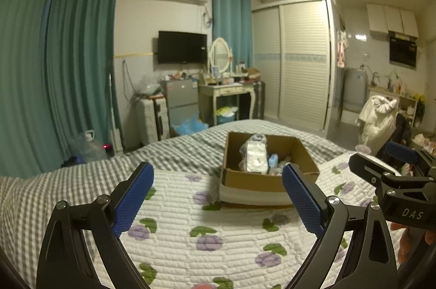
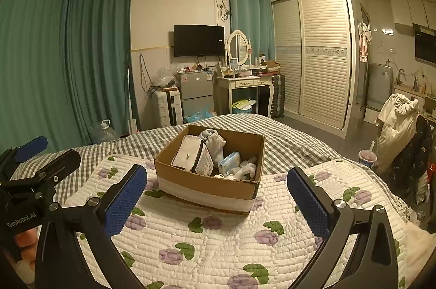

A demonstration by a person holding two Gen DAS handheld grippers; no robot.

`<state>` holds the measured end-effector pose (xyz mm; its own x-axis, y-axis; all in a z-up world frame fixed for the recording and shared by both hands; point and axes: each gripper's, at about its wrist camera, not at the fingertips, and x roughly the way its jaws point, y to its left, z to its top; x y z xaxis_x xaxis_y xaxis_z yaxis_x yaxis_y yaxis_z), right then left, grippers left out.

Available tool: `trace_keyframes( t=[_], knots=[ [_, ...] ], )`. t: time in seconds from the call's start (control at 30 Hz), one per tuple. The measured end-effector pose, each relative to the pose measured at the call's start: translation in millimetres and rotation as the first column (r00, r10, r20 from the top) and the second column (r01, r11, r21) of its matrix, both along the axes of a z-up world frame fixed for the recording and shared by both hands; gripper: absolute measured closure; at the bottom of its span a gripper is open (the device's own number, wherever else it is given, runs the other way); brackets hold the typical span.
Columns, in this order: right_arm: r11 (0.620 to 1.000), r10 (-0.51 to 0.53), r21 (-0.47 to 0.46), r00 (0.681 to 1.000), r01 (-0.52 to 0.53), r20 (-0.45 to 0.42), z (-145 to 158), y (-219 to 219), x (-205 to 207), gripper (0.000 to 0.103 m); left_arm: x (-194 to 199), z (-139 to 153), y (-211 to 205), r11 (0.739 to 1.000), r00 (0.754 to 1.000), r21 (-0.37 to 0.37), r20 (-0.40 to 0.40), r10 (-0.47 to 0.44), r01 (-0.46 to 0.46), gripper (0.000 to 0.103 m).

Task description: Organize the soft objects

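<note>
An open cardboard box (image 1: 245, 178) (image 2: 201, 181) stands on the flowered quilt (image 1: 174, 231) (image 2: 218, 242) in the middle of the bed. It holds a plastic-wrapped tissue pack (image 1: 254, 157) (image 2: 192, 154), a grey cloth (image 2: 215, 142), a small blue pack (image 2: 229, 162) and white soft items (image 2: 246, 169). My left gripper (image 1: 218, 195) is open and empty, held above the quilt short of the box. My right gripper (image 2: 218, 199) is open and empty, also short of the box. Each gripper shows at the edge of the other's view (image 1: 392, 169) (image 2: 35, 161).
A grey checked bedspread (image 1: 54, 180) (image 2: 294, 142) lies under the quilt. Beyond the bed stand a dressing table (image 2: 245, 84), a small fridge (image 2: 196, 90), a white suitcase (image 2: 167, 106) and a water jug (image 2: 105, 132). A chair with clothes (image 2: 400, 125) and a cup (image 2: 368, 157) are at the right.
</note>
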<state>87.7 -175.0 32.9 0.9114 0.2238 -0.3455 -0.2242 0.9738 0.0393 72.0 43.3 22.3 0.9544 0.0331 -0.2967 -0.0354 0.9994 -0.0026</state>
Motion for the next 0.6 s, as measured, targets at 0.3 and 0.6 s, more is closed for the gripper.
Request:
trace_keyframes(
  t=[0.3, 0.6],
  knots=[
    [1.0, 0.004, -0.001, 1.0, -0.004, -0.01, -2.0, 0.3, 1.2, 0.0, -1.7, -0.2, 3.4, 1.0, 1.0, -0.014, -0.003, 0.007, -0.007, 0.006],
    [1.0, 0.005, 0.0, 1.0, -0.005, -0.008, -2.6, 1.0, 0.9, 0.0, -2.3, 2.3, 6.4, 1.0, 1.0, -0.016, -0.002, 0.011, -0.011, 0.006]
  ],
)
